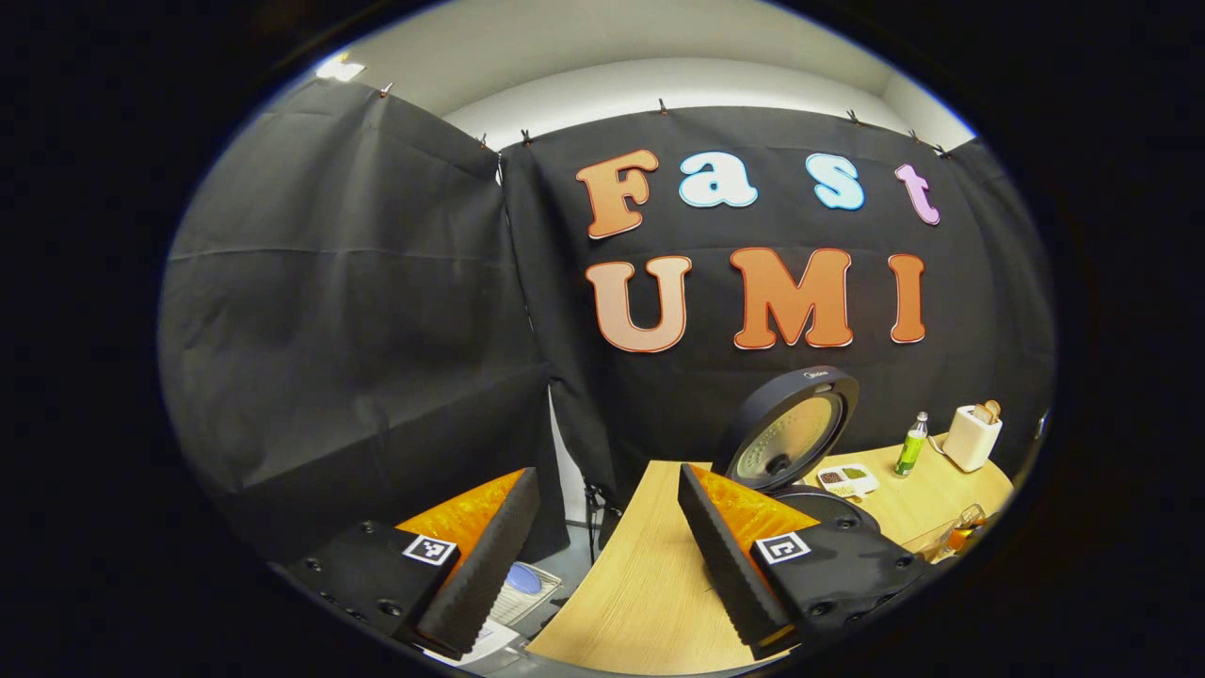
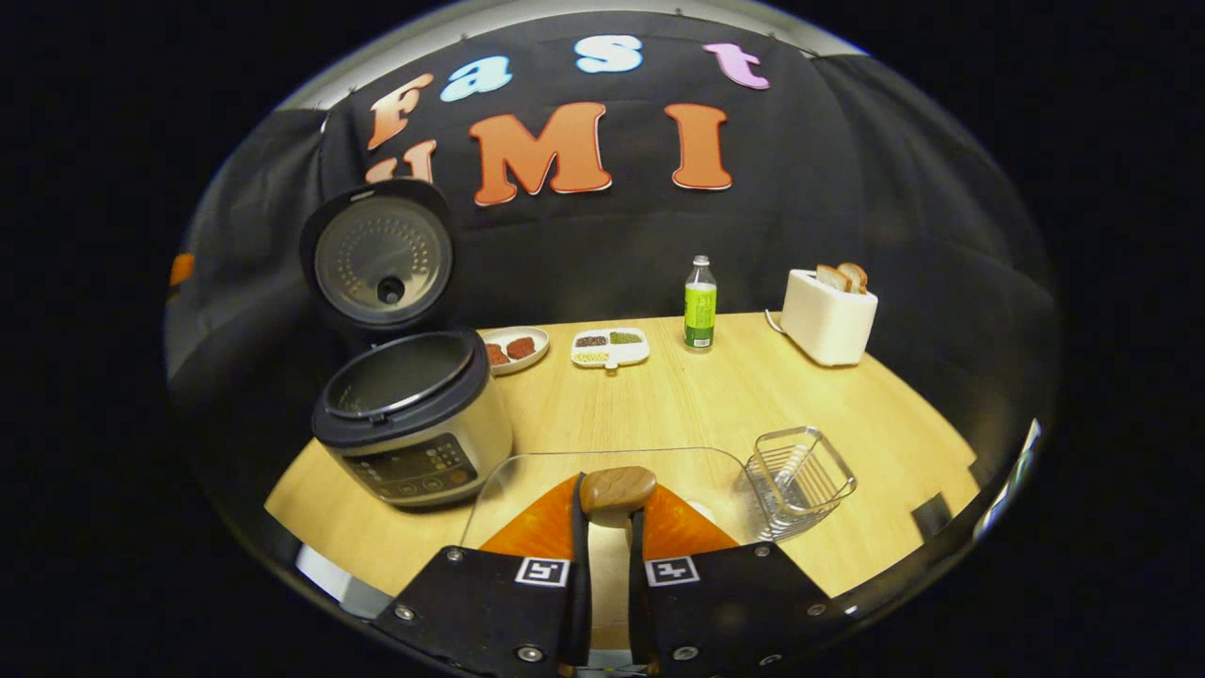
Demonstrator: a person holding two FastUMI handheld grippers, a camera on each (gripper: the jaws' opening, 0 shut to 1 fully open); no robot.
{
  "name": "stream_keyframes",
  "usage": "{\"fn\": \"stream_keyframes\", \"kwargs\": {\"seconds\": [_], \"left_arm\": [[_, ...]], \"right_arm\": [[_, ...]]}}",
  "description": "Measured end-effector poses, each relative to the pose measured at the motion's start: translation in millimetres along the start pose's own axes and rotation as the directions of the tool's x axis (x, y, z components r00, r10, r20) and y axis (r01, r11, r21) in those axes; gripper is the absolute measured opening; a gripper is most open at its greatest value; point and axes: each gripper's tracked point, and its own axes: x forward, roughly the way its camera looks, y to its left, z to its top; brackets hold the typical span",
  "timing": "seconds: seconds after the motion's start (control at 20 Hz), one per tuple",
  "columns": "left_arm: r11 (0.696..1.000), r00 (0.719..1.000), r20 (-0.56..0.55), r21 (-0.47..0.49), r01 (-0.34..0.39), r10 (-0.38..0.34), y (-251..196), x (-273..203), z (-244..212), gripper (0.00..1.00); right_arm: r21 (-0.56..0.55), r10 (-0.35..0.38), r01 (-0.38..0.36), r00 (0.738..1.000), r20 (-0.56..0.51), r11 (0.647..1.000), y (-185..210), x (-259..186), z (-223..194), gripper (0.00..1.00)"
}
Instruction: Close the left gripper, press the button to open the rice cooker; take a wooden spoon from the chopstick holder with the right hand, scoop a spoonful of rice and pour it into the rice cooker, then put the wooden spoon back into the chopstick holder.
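The right claw is pinched tight on the wooden spoon, whose end pokes up between its fingers. The rice cooker sits ahead to its left on the bench, lid up. The left claw hangs wide open, holding nothing.

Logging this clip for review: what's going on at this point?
The rice cooker already stands open on the table, lid up. The right gripper is shut on the wooden spoon, holding it over a clear container beside the wire chopstick holder. The left gripper is open and hangs off to the side of the cooker, holding nothing.
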Motion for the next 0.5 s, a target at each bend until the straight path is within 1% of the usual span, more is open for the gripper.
{"fn": "stream_keyframes", "kwargs": {"seconds": [0.1, 0.15, 0.25, 0.4, 0.45, 0.5], "left_arm": [[1.0, 1.0, -0.005, -0.007, 0.008, -0.008, 1.2, 6.8, -2.6, 0.97], [1.0, 1.0, -0.008, -0.009, 0.011, -0.011, 0.7, 8.0, -4.0, 0.97], [1.0, 1.0, -0.008, -0.01, 0.016, -0.016, 0.8, 9.1, -4.7, 0.97], [1.0, 1.0, -0.007, -0.012, 0.021, -0.021, -2.4, 10.7, -5.0, 0.97], [1.0, 1.0, -0.005, -0.014, 0.024, -0.024, -3.5, 12.0, -4.8, 0.97], [0.999, 1.0, -0.005, -0.016, 0.029, -0.029, -5.0, 13.3, -3.8, 0.99]], "right_arm": [[0.128, 0.051, -0.05, 0.999, -0.004, 0.99, 13.1, 1.4, -2.3, 0.16], [0.202, 0.086, -0.084, 0.996, -0.005, 0.976, 22.0, 2.9, -4.7, 0.15], [0.349, 0.149, -0.139, 0.989, -0.002, 0.927, 34.5, -0.7, -10.2, 0.15], [0.516, 0.166, -0.147, 0.986, 0.011, 0.844, 25.7, 2.9, -13.8, 0.15], [0.558, 0.163, -0.141, 0.987, 0.011, 0.818, 21.2, 5.0, -14.2, 0.15], [0.585, 0.159, -0.135, 0.987, 0.011, 0.799, 17.5, 5.5, -14.7, 0.15]]}}
